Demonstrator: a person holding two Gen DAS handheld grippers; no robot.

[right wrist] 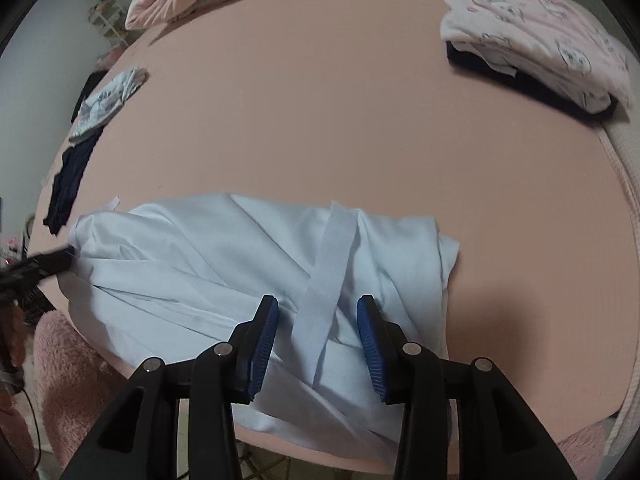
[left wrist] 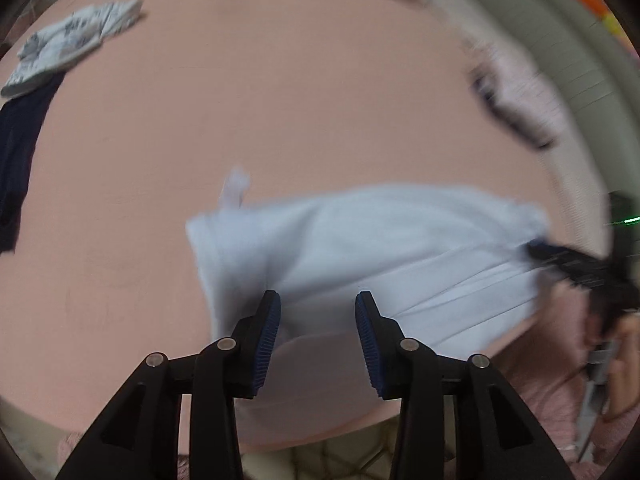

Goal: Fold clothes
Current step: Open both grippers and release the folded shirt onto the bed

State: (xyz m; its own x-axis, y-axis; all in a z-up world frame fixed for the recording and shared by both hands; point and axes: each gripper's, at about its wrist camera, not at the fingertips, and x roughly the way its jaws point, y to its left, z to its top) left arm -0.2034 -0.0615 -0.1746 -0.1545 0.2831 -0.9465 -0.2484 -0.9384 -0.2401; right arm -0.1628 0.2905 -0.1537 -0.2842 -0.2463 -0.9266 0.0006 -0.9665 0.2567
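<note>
Light blue garment (right wrist: 224, 264) lies crumpled at the lower centre of the pink bed (right wrist: 320, 120). Left gripper (left wrist: 318, 320) and right gripper (right wrist: 318, 320) both hover over it, pointing forward, jaws apart, holding nothing. Folded clothes (right wrist: 540, 32) sit upper right.

The bed sheet (right wrist: 320, 120) is a plain salmon pink. On it lies a pale blue garment (right wrist: 208, 256), unpatterned, with a strap (right wrist: 328, 264) of the same pale blue. At the far left sit a white cloth with a grey-blue print (right wrist: 108, 96) and a plain navy garment (right wrist: 68, 176). At the far right, a light pink top with grey line drawings (right wrist: 536, 28) covers a dark navy piece (right wrist: 532, 84). Both grippers (right wrist: 318, 320) (left wrist: 318, 318) are black with ribbed blue pads (right wrist: 264, 344).
</note>
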